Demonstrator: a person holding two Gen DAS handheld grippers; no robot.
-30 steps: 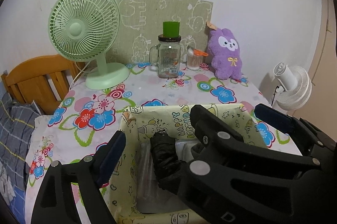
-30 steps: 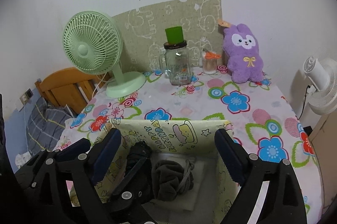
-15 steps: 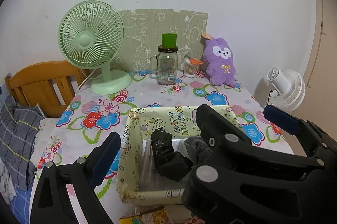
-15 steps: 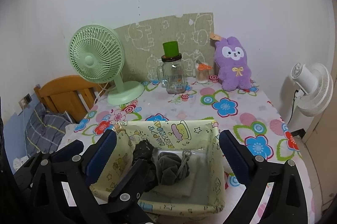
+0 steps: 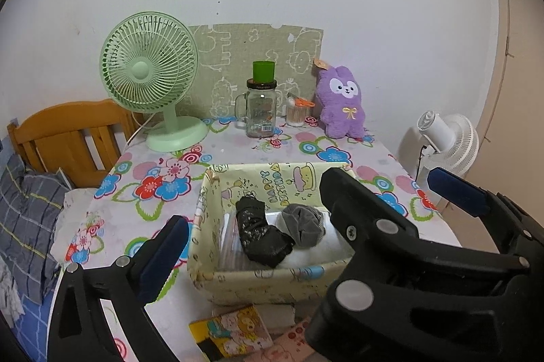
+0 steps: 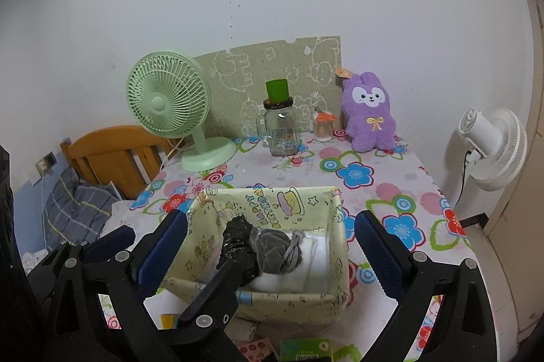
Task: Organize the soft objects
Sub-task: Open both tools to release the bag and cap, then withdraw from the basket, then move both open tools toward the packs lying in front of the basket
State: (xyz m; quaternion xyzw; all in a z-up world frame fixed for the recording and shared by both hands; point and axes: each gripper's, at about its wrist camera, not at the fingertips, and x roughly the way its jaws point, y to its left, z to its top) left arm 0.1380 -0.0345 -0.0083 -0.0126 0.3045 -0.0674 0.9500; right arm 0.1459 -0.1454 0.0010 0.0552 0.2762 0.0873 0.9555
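Note:
A pale yellow cartoon-print fabric box [image 5: 217, 277] [image 6: 335, 222] stands on the flowered table. Inside lie a black rolled sock [image 5: 260, 234] [image 6: 236, 238], a grey balled sock [image 5: 304, 226] [image 6: 277, 248] and something white under them [image 6: 312, 263]. My left gripper [image 5: 302, 226] is open and empty, held back above the box's near side. My right gripper [image 6: 270, 243] is open and empty, also above the near side. A purple plush bunny [image 5: 341, 103] [image 6: 370, 114] sits at the table's back right.
A green desk fan [image 5: 149, 76] [image 6: 170, 103], a glass mug jar with a green cup on top [image 5: 260, 110] [image 6: 280, 127] and a small jar of swabs [image 5: 295, 112] stand at the back. Cartoon booklets [image 5: 234, 333] lie at the near edge. A white fan [image 6: 489, 144] stands right, a wooden headboard [image 5: 68, 137] left.
Both grippers have drawn back and up from the box, so the whole box and more of the table show. The socks lie still in the box.

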